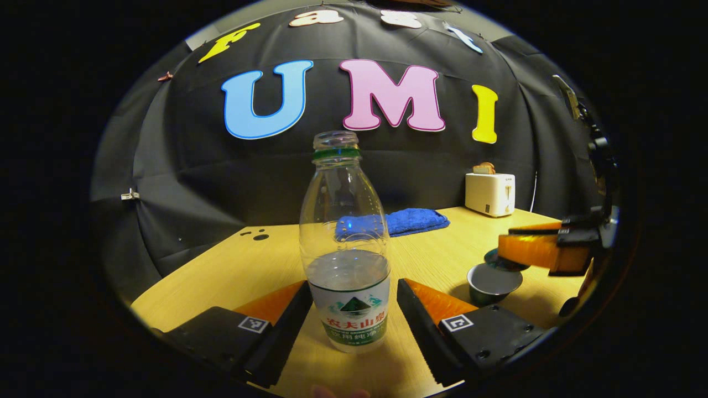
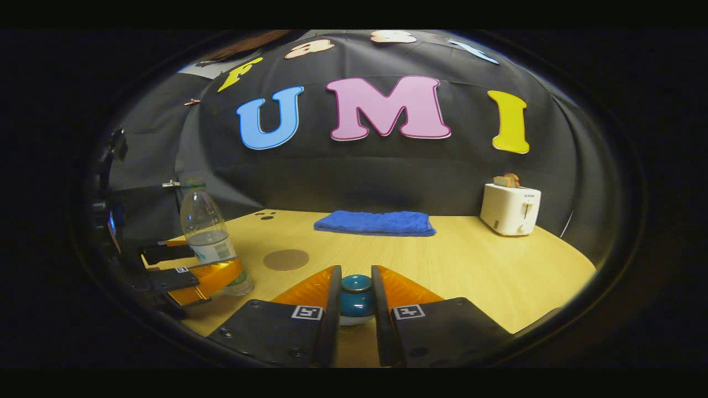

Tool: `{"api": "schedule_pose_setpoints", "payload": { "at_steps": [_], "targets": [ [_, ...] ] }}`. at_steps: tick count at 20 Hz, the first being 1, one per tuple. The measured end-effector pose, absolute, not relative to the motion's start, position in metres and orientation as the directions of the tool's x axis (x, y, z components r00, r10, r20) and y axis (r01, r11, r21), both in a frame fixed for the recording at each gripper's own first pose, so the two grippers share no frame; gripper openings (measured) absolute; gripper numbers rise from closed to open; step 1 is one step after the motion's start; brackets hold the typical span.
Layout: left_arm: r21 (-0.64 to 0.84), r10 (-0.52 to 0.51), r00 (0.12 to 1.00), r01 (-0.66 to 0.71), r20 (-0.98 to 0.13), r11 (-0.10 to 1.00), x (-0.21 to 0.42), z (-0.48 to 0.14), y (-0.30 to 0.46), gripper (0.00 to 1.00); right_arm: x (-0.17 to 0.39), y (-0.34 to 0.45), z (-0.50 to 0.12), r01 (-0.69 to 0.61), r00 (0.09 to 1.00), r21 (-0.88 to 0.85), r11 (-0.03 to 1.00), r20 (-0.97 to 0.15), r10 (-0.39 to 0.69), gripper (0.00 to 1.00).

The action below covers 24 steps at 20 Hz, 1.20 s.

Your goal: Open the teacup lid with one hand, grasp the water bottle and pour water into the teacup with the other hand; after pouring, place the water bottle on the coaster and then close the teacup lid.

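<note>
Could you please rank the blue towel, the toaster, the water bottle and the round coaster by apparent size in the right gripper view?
1. blue towel
2. water bottle
3. toaster, though the bottle's nearness makes these two unsure
4. coaster

Printed label on the water bottle [image 1: 344, 243]; toaster's [image 1: 490, 193] brand mark too small.

Water bottle [image 1: 345, 249] upright on table [image 1: 232, 271] between left gripper [image 1: 349, 318] fingers, teacup [image 1: 492, 283] to its right, cloth [image 1: 412, 221] behind, toaster [image 1: 490, 193] far right, coaster [image 2: 286, 259] before cloth.

Clear plastic bottle [image 1: 344, 243], wood-grain table [image 2: 475, 265]
</note>
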<state>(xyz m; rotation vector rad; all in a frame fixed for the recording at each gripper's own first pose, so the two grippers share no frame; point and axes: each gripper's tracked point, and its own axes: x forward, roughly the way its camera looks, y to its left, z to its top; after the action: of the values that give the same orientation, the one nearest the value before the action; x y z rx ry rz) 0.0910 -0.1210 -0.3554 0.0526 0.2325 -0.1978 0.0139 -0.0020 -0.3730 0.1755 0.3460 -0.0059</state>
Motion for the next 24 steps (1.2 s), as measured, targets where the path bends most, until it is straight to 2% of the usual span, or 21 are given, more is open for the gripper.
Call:
{"api": "schedule_pose_setpoints", "payload": {
  "at_steps": [2,4,5,6,7,8,9,10,11,14,16,17,22,24],
  "targets": [
    [0.036,-0.182,0.955,0.196,-0.233,0.980,0.094,-0.357,-0.123,0.97,0.011,-0.027,-0.364,0.071,0.945,0.146,0.987,-0.327,-0.019,0.31],
    [0.045,-0.173,0.957,0.188,-0.234,0.981,0.097,-0.358,-0.123,0.96,0.002,-0.055,-0.363,0.110,0.942,0.109,0.988,-0.329,-0.068,0.26],
    [0.045,-0.161,0.959,0.176,-0.234,0.983,0.096,-0.359,-0.120,0.92,-0.001,-0.065,-0.364,0.124,0.940,0.100,0.987,-0.332,-0.084,0.26],
    [0.042,-0.156,0.960,0.170,-0.235,0.985,0.096,-0.358,-0.119,0.87,-0.005,-0.075,-0.365,0.137,0.937,0.092,0.986,-0.336,-0.099,0.31],
    [0.041,-0.157,0.959,0.171,-0.238,0.984,0.097,-0.359,-0.121,0.81,-0.009,-0.082,-0.367,0.149,0.934,0.083,0.985,-0.339,-0.112,0.31],
    [0.046,-0.155,0.958,0.171,-0.242,0.984,0.097,-0.358,-0.122,0.80,-0.011,-0.088,-0.368,0.157,0.932,0.075,0.985,-0.342,-0.123,0.26],
    [0.063,-0.147,0.958,0.167,-0.247,0.984,0.098,-0.358,-0.121,0.79,-0.014,-0.095,-0.369,0.166,0.930,0.069,0.984,-0.344,-0.133,0.26],
    [0.094,-0.134,0.957,0.162,-0.256,0.982,0.099,-0.357,-0.120,0.78,-0.015,-0.100,-0.369,0.171,0.929,0.069,0.983,-0.342,-0.138,0.26],
    [0.135,-0.119,0.960,0.157,-0.254,0.978,0.099,-0.355,-0.116,0.77,-0.016,-0.104,-0.368,0.177,0.930,0.069,0.982,-0.339,-0.144,0.31],
    [0.299,-0.076,0.960,0.158,-0.268,0.941,0.102,-0.351,-0.111,0.76,-0.019,-0.116,-0.368,0.185,0.932,0.066,0.980,-0.329,-0.154,0.31],
    [0.527,-0.043,0.966,0.176,-0.254,0.832,0.104,-0.345,-0.106,0.77,-0.022,-0.127,-0.369,0.192,0.932,0.059,0.980,-0.324,-0.164,0.31],
    [0.584,-0.042,0.969,0.180,-0.242,0.792,0.104,-0.343,-0.108,0.76,-0.025,-0.133,-0.370,0.194,0.932,0.055,0.979,-0.323,-0.166,0.31],
    [0.750,-0.056,0.964,0.237,-0.259,0.617,0.102,-0.347,-0.125,0.76,-0.032,-0.155,-0.372,0.206,0.930,0.040,0.978,-0.319,-0.183,0.31],
    [0.825,-0.029,0.968,0.229,-0.250,0.516,0.103,-0.346,-0.134,0.76,-0.036,-0.166,-0.374,0.213,0.929,0.044,0.976,-0.319,-0.188,0.31]
  ]
}}
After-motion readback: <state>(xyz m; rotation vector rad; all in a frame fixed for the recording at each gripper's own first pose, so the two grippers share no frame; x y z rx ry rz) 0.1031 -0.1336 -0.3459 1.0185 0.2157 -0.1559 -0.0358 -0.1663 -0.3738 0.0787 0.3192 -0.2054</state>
